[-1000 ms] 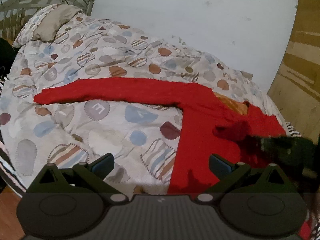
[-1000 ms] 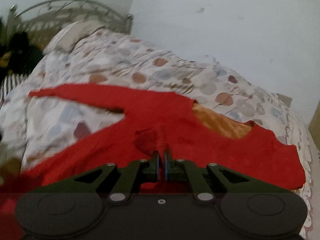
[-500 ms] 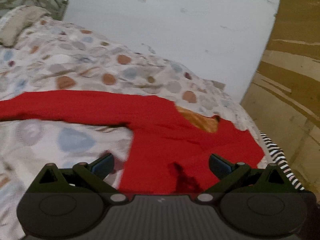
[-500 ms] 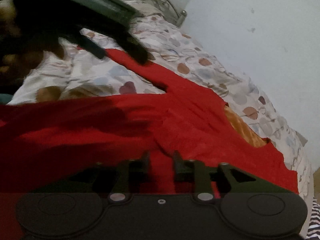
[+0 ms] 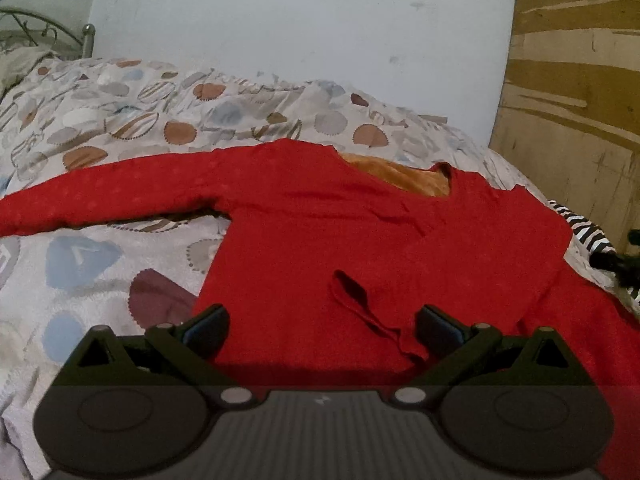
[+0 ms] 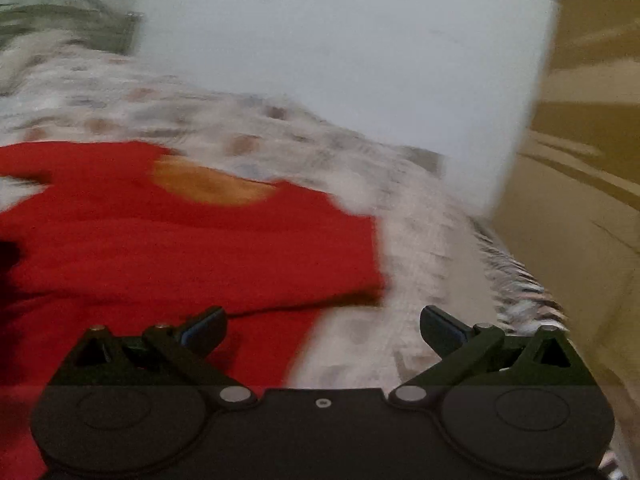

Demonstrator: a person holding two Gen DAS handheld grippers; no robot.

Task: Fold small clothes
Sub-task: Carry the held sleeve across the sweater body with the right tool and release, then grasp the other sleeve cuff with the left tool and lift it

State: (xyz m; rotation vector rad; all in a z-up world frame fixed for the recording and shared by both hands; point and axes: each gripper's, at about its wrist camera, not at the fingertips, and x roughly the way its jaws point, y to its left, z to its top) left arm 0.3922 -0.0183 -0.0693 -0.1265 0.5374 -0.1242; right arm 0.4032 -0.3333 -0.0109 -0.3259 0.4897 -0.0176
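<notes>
Across the bed (image 5: 100, 264), in the left wrist view, the red top (image 5: 360, 240) is lying flat, one sleeve stretching leftward; the left tool (image 5: 322, 322) is hovering wide above its hem. Right wrist view, blurred: the right tool (image 6: 322, 326) is opening, gripping nothing, over the top's edge (image 6: 200, 248).

Right tool (image 6: 323, 326) off sweater (image 6: 180, 248), opening
</notes>
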